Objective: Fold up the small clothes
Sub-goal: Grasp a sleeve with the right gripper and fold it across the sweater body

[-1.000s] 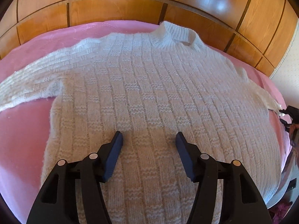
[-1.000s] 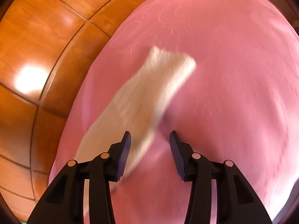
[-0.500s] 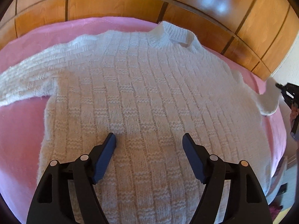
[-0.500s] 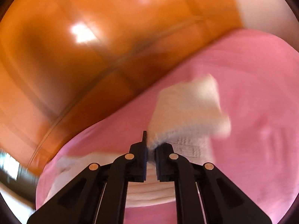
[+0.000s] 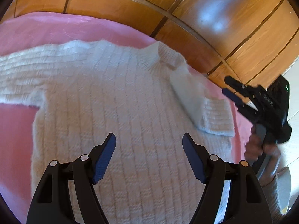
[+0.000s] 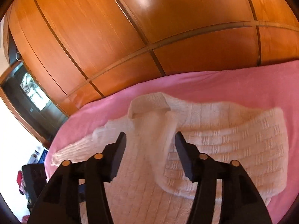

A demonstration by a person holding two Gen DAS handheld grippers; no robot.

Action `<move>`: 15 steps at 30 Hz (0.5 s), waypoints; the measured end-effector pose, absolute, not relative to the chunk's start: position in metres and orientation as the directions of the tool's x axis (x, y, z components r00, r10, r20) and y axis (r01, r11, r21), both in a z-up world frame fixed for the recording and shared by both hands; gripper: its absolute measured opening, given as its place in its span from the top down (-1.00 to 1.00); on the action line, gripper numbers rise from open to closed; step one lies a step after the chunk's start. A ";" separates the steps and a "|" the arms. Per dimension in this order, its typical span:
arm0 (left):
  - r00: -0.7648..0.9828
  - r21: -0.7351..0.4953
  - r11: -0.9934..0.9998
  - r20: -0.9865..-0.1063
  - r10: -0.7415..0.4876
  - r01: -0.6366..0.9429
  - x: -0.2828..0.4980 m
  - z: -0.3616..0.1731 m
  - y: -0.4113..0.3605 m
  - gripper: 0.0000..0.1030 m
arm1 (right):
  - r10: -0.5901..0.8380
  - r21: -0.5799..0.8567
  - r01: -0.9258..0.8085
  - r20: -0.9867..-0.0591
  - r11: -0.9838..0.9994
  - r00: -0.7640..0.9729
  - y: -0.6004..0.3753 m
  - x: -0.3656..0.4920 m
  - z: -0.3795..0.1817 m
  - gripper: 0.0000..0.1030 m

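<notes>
A small white knitted sweater (image 5: 115,100) lies flat on a pink bedspread (image 5: 46,29). One sleeve (image 5: 207,110) is folded in over the body, its cuff toward the hem. The other sleeve (image 5: 20,74) stretches out to the left. My left gripper (image 5: 148,156) is open and empty, low over the sweater's lower body. My right gripper (image 5: 231,91) shows in the left wrist view, open, just right of the folded sleeve. In the right wrist view the right gripper (image 6: 150,152) is open and empty above the folded sleeve (image 6: 224,145) and the collar (image 6: 149,102).
A wooden panelled wardrobe (image 6: 149,28) stands right behind the bed. A dark screen (image 6: 28,97) and some clutter (image 6: 28,177) lie beyond the bed's left edge in the right wrist view. Bare pink spread (image 5: 16,134) lies beside the sweater.
My right gripper carried the sleeve cuff over the sweater's body, then opened and let it go. My left gripper opened wider and drifted right over the sweater.
</notes>
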State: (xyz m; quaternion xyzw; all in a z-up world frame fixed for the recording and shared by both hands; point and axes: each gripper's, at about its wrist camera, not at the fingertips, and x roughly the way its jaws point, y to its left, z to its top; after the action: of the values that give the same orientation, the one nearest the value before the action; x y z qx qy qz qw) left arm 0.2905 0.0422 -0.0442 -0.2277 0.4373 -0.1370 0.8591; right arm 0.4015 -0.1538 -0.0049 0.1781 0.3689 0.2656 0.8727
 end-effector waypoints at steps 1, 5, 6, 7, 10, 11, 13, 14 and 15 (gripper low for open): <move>0.575 -0.520 0.853 -0.686 -0.446 0.041 0.294 -0.045 0.040 -0.41 | 0.593 0.518 -0.319 -0.545 0.794 0.592 -0.158 0.399 -0.004 -0.13; 0.555 -0.533 0.845 -0.689 -0.466 0.049 0.311 -0.052 0.029 -0.41 | 0.558 0.537 -0.247 -0.552 0.806 0.619 -0.194 0.388 -0.014 -0.20; 0.546 -0.543 0.838 -0.687 -0.479 0.051 0.320 -0.054 0.023 -0.41 | 0.549 0.540 -0.230 -0.557 0.809 0.623 -0.198 0.381 -0.016 -0.21; 0.540 -0.551 0.833 -0.686 -0.487 0.051 0.328 -0.056 0.020 -0.41 | 0.537 0.541 -0.210 -0.566 0.815 0.625 -0.204 0.377 -0.017 -0.23; 0.502 -0.593 0.805 -0.689 -0.523 0.023 0.352 -0.065 0.011 -0.41 | 0.486 0.522 -0.150 -0.599 0.840 0.636 -0.227 0.362 -0.024 -0.30; 0.495 -0.602 0.799 -0.694 -0.523 -0.001 0.361 -0.070 0.008 -0.41 | 0.466 0.516 -0.123 -0.611 0.848 0.640 -0.236 0.354 -0.029 -0.30; 0.493 -0.597 0.802 -0.706 -0.509 -0.027 0.374 -0.076 0.006 -0.32 | 0.448 0.521 -0.086 -0.624 0.849 0.641 -0.253 0.345 -0.033 -0.30; 0.503 -0.592 0.805 -0.707 -0.498 -0.036 0.381 -0.079 0.003 -0.16 | 0.437 0.527 -0.060 -0.630 0.848 0.642 -0.261 0.342 -0.037 -0.30; 0.501 -0.586 0.809 -0.712 -0.492 -0.037 0.386 -0.080 0.000 0.34 | 0.430 0.529 -0.046 -0.633 0.848 0.644 -0.266 0.340 -0.037 -0.30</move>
State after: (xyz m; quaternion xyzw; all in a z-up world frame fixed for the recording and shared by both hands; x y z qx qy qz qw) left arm 0.3861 0.0004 -0.0805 -0.2758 0.4797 -0.1386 0.8213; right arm 0.3397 -0.2660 -0.0372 0.2403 0.3992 0.1360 0.8743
